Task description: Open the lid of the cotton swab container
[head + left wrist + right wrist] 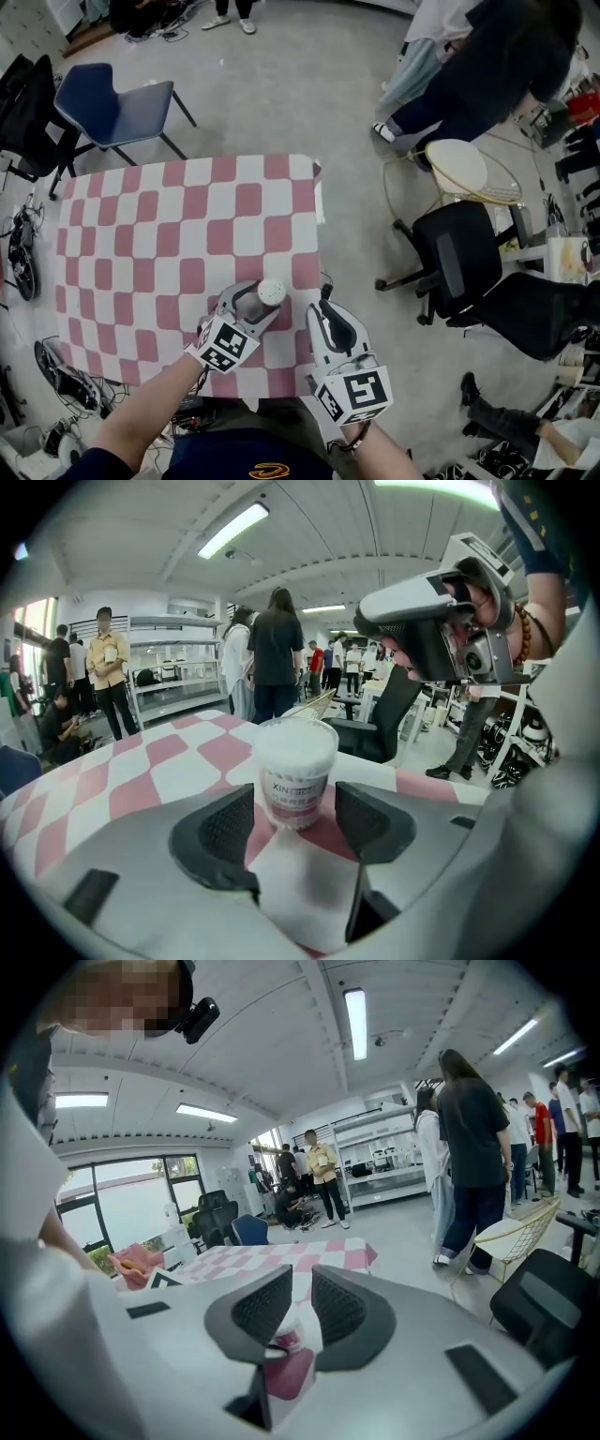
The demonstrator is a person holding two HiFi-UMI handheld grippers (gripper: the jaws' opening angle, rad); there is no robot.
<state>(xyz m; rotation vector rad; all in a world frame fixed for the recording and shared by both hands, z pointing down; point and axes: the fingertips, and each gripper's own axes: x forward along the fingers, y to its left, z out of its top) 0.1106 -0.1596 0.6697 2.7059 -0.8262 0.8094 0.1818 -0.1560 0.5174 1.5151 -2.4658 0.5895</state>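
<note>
- A table (141,234) under a pink-and-white checked cloth fills the centre-left of the head view, standing on a grey floor.
- A person in dark clothes (487,66) stands at the upper right of that view.
- A black office chair (459,248) sits right of the table, at the middle right of the head view.
- A blue chair (117,108) stands at the upper left, beyond the table's far corner.
- A round, pale-topped wire stool (457,169) stands just above the office chair.
- The left gripper (258,302) reaches up from the bottom centre, over the table's lower right part. Its jaws are spread wide. In the left gripper view the black ribbed pads stand one on each side of the tub's base, with a clear gap at the right pad, so nothing is gripped.
- The right gripper (325,307) lies just right of the left one, at the table's right edge. Its jaws are nearly together, with only a thin slit between the pads, and they grip nothing.
- The cotton swab container (271,292) is a small round tub that stands upright on the cloth near the table's lower right corner, at the left gripper's tips. It is packed with white swabs and has a pink-and-white label low on its side. From above its round top shows white.
</note>
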